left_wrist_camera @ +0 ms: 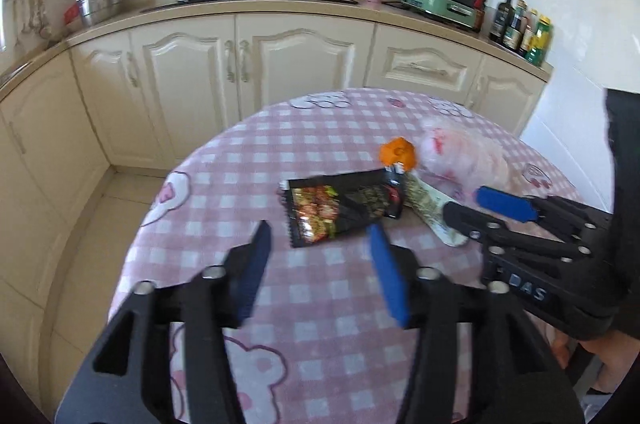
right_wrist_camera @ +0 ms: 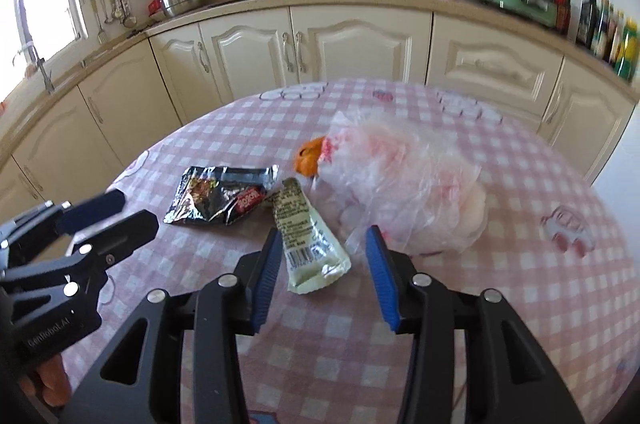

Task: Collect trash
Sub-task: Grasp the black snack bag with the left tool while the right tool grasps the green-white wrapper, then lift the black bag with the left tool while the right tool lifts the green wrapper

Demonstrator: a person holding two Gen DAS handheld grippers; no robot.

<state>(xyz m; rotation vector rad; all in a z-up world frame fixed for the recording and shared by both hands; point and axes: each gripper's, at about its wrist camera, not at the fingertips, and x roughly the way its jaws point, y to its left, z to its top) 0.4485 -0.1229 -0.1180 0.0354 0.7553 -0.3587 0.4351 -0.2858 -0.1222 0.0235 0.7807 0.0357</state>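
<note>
Both of your hand-held grippers stand open, holding nothing. Your left hand-held gripper (left_wrist_camera: 320,236) faces the black wrapper (left_wrist_camera: 340,210). Your right hand-held gripper (right_wrist_camera: 322,244) straddles the pale sachet (right_wrist_camera: 308,240) on the tabletop (right_wrist_camera: 500,264).

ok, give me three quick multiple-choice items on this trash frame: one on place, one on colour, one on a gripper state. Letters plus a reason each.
1. Where does the orange peel lie?
A. against the plastic bag
B. on the stove
C. on the floor

2. What colour is the larger snack wrapper?
A. plain white
B. mainly black
C. blue

3. How is the right gripper?
A. shut on the plastic bag
B. shut on the orange peel
C. open, holding nothing

Key:
1 A, the peel sits at the bag's left edge on the checked tablecloth.
2 B, its foil is dark with a printed food picture.
3 C, its jaws stand apart either side of the pale sachet, with gaps showing.
</note>
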